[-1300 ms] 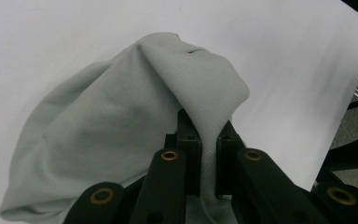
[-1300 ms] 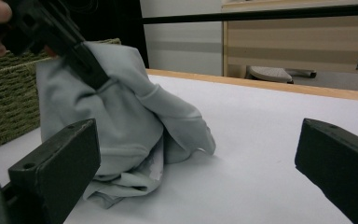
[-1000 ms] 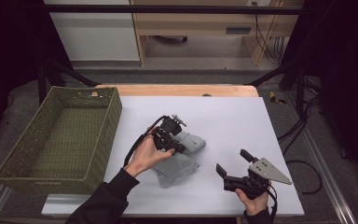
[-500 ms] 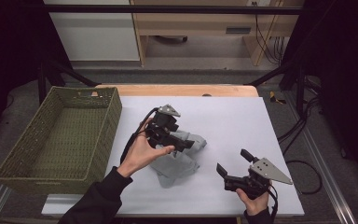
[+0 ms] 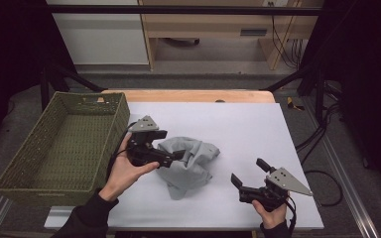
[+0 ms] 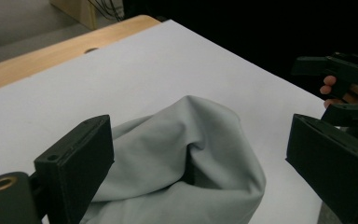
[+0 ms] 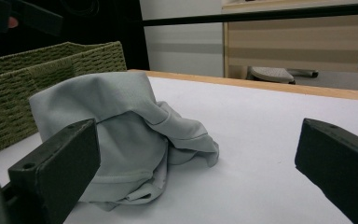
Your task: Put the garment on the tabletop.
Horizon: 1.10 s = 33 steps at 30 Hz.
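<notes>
With its jaws spread wide, the left claw (image 5: 176, 157) is closing in on the crumpled pale grey cloth (image 5: 188, 163) from nine o'clock, seemingly about to pinch a fold, while the right claw (image 5: 248, 176) is waiting wide open at four o'clock.

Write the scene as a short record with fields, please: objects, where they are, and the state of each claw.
surface: white table
cloth: grey, crumpled, near the table's middle
basket: green, woven, at the table's left edge
left claw: open, at the cloth's left side, jaws on either side of the cloth
right claw: open, apart from the cloth, holding nothing
</notes>
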### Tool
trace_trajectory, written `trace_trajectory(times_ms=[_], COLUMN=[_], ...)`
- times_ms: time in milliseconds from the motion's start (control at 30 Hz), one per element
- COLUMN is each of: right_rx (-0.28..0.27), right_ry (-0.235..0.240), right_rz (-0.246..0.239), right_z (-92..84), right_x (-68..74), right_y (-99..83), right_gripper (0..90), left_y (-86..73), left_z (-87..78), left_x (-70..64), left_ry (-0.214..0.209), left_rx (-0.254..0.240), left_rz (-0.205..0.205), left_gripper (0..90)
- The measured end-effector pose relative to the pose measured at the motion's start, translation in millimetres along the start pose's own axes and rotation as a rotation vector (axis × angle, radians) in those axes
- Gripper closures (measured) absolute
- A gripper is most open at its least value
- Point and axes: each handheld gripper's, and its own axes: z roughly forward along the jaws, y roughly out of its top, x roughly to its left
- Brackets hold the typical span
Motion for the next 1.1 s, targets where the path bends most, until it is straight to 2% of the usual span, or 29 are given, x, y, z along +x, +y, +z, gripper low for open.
trace_trajectory(times_ms=[33,100,200,300,400,500,667,800,900,1100], right_rx=[0.000,-0.001,0.000,0.001,0.000,-0.003,0.003,-0.004,-0.003,0.000], right_ry=[0.000,-0.001,-0.001,-0.001,0.001,0.000,-0.001,-0.005,-0.001,-0.006], right_rz=[0.000,0.002,0.001,-0.002,0.000,0.002,0.006,0.001,0.005,0.005], right_z=[0.0,0.0,0.2,0.2,-0.3,-0.4,-1.2,-1.2,-2.1,-2.4], right_x=[0.0,-0.5,0.1,0.3,0.1,0.1,-0.3,-1.3,-2.2,-1.1], right_y=[0.0,-0.2,-0.2,-0.1,0.4,0.3,0.4,0.2,0.0,-0.3], right_gripper=[0.2,0.2,0.2,0.2,0.2,0.2,0.2,0.2,0.2,0.2], left_y=[0.0,-7.9,-22.5,-29.4,-45.6,-59.5,-80.7,-91.6,-98.8,-105.0], left_z=[0.0,-10.2,-25.9,-31.8,-39.4,-42.0,-51.9,-57.1,-62.4,-66.5], left_x=[0.0,4.1,7.6,7.9,8.8,10.5,11.3,9.3,7.9,11.9], left_ry=[0.000,0.028,0.036,0.034,0.049,0.081,0.104,0.108,0.127,0.143], left_rx=[0.000,-0.034,-0.082,-0.098,-0.145,-0.143,-0.188,-0.194,-0.214,-0.214], left_rz=[0.000,0.001,-0.010,-0.013,-0.023,-0.036,-0.063,-0.066,-0.067,-0.072], left_gripper=[6.5,6.6,6.5,6.0,5.9,3.8,3.1,2.9,2.3,2.0])
